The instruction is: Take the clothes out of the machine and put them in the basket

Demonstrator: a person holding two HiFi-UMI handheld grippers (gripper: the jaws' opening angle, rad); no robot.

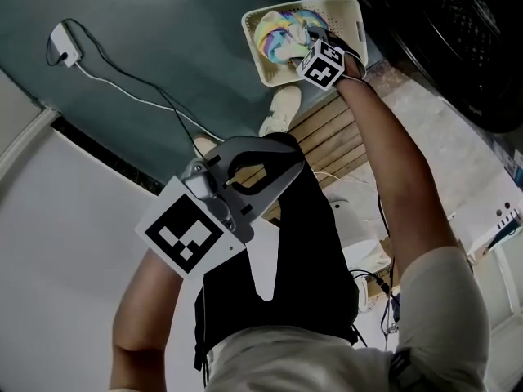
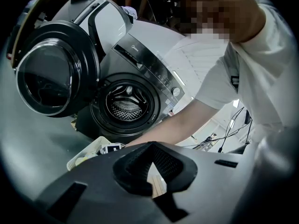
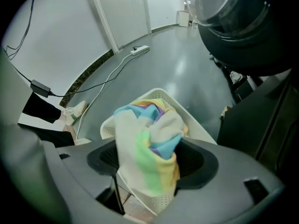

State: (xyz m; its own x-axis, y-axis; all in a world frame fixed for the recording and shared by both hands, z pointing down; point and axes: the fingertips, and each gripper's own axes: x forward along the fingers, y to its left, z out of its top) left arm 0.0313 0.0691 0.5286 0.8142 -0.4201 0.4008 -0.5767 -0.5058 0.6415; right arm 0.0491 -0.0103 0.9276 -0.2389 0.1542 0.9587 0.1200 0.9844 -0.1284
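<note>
A pastel rainbow cloth (image 3: 149, 153) hangs between the jaws of my right gripper (image 3: 152, 160), right over the white perforated basket (image 3: 196, 129). The jaws stand apart, with dark pad showing on either side of the cloth, so I read it as loose rather than pinched. From the head view that gripper (image 1: 315, 41) is down in the basket (image 1: 347, 8) among the cloth (image 1: 282, 35). My left gripper (image 2: 154, 171) is shut and empty, held back near my body (image 1: 282, 149). It faces the washing machine, whose drum (image 2: 126, 104) looks bare, with its door (image 2: 46, 78) swung open.
The basket stands on the grey floor beside a wooden slatted platform (image 1: 327, 137). A white power strip with its cable (image 1: 64, 47) lies along the wall. A pale shoe (image 1: 282, 109) rests near the platform. The machine's dark door (image 3: 238, 22) hangs close above the basket.
</note>
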